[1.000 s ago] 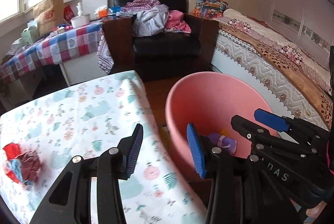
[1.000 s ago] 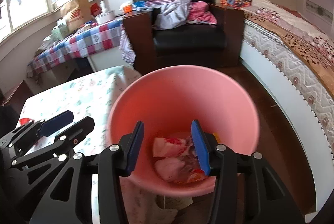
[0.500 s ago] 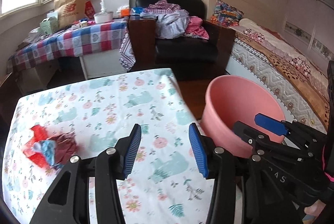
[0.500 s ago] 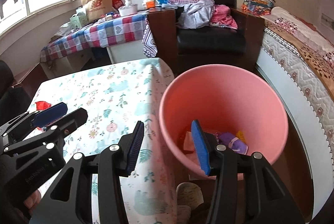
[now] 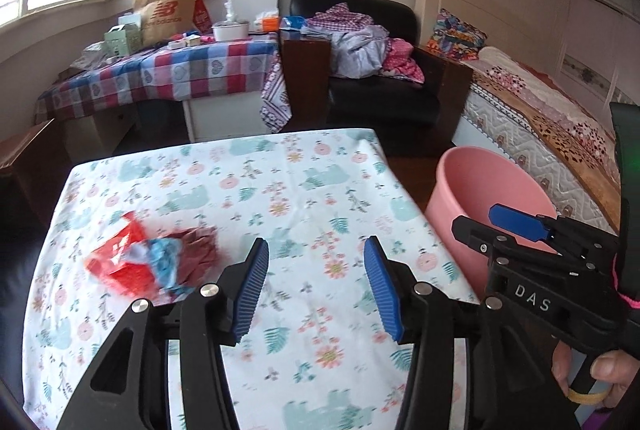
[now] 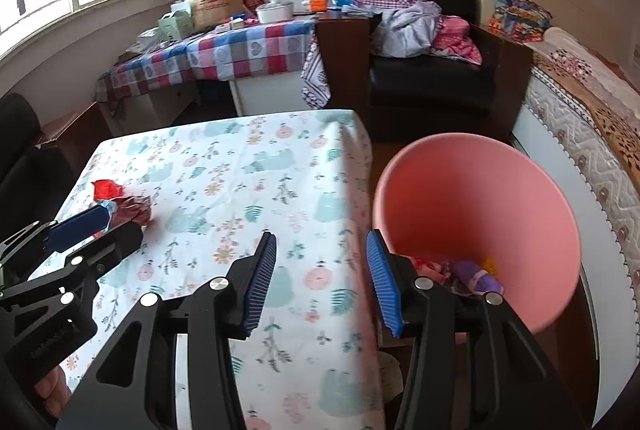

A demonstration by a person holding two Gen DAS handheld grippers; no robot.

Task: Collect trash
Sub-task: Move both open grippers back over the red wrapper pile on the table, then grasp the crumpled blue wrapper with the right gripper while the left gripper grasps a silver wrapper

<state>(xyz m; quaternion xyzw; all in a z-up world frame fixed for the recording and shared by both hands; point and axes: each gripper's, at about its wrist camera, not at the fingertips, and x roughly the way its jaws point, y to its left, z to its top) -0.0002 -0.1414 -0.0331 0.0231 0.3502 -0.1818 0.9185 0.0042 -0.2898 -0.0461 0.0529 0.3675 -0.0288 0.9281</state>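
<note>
- on the table with the floral animal-print cloth (image 5: 304,189), a crumpled red, blue and maroon wrapper pile (image 5: 154,262) lies toward the cloth's left side, well apart from the round pink plastic bin (image 6: 476,230), which stands off the table's right edge.
- the left gripper (image 5: 316,282) hangs above the cloth just right of the pile; its jaws are opening and nothing sits between the blue ribbed pads (image 5: 250,290).
- the right gripper (image 6: 320,282) is spread with nothing in it, poised over the table's right edge beside the bin, where pink and purple scraps (image 6: 464,272) already lie at the bottom.
- judged from this, the next pick is the wrapper pile, and the left gripper is the nearer one.
- risks: the pile looks loose and mixed, so a pinch on one layer may lift only part and scatter the rest.
- a low approach could snag and drag the cloth.
- carrying across toward the bin, the two tools are close enough to collide, or a light scrap could drop short of the rim.
</note>
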